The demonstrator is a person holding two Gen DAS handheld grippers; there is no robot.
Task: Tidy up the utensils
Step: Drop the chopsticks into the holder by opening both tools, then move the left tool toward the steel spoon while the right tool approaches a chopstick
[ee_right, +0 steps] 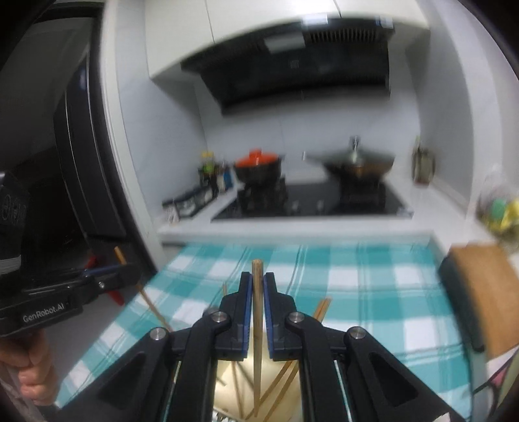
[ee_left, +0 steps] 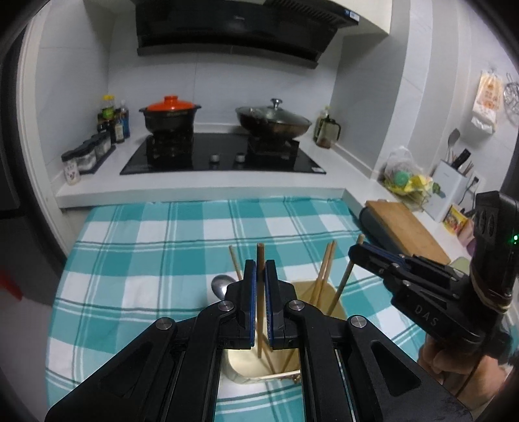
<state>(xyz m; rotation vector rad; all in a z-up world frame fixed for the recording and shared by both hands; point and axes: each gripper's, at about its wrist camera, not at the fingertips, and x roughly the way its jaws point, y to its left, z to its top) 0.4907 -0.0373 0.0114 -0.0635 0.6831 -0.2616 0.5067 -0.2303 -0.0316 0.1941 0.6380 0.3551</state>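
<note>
The left tool (ee_left: 260,269) pinches one wooden chopstick (ee_left: 259,292) that stands straight up in the cup (ee_left: 240,363). The right tool (ee_right: 257,285) pinches another chopstick (ee_right: 257,324) the same way, over the same cup. More chopsticks (ee_left: 324,269) lean inside the cup, and a spoon (ee_left: 220,285) pokes out of it. The cup sits on the counter's checked cloth (ee_left: 146,259).

White tiled walls (ee_left: 227,81) wrap a kitchen corner; a black range hood (ee_left: 233,29) hangs over the black glass hob (ee_left: 223,159), white counter (ee_left: 194,188) around it.
</note>
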